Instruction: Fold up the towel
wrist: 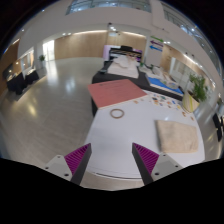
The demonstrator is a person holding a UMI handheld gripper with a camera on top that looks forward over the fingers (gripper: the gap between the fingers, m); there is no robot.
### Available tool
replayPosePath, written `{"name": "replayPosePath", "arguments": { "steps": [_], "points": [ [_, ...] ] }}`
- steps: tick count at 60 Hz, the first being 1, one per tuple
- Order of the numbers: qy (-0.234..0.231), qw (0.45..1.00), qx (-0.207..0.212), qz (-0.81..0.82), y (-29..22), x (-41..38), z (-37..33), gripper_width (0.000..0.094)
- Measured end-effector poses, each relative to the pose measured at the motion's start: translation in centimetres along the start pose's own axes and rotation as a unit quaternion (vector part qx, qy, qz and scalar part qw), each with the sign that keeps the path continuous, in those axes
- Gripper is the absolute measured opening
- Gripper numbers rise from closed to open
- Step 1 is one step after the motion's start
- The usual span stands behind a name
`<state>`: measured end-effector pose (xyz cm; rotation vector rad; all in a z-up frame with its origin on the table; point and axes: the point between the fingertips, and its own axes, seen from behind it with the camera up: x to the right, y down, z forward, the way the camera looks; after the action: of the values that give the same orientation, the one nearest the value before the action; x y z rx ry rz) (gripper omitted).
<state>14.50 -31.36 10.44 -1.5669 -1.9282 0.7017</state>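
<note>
The claw (110, 160) is being held open and empty above the near edge of the white counter (120, 135), its two fingers spread wide apart with the magenta pads (76, 157) facing one another; nothing is being gripped and nothing is standing between them.

Just beyond the right finger, towards the near right corner of the counter, a beige, rumpled cloth is lying, which is being taken for the towel (178, 136); it appears still unfolded, though its outline is poorly shown and cannot be made out with certainty. Ahead of the fingers, near the middle of the counter, a small ring-shaped object (117, 113) is resting apart from the towel. Farther on, at the far left part of the counter, a flat pink sheet (116, 93) is lying. Along the far right edge, small scattered items (165, 98) are being left unnamed, being too small to tell.

By this reading the approach step is in hand, with no fold yet begun. The next move is judged to call for the claw being brought rightwards and lowered onto a near edge or corner of the towel, so that a single layer is pinched.
</note>
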Motion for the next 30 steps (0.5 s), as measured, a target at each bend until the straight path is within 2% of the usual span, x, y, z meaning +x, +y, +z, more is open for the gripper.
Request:
{"name": "replayPosePath", "arguments": {
  "steps": [15,20,30],
  "points": [
    [0.092,0.994,0.013,0.064,0.5,14.0,1.4,0.0856],
    [0.101,0.992,0.005,0.081,1.5,17.0,1.8,0.0854],
    [0.110,0.991,0.017,0.080,2.5,21.4,4.4,0.0854]
  ]
}}
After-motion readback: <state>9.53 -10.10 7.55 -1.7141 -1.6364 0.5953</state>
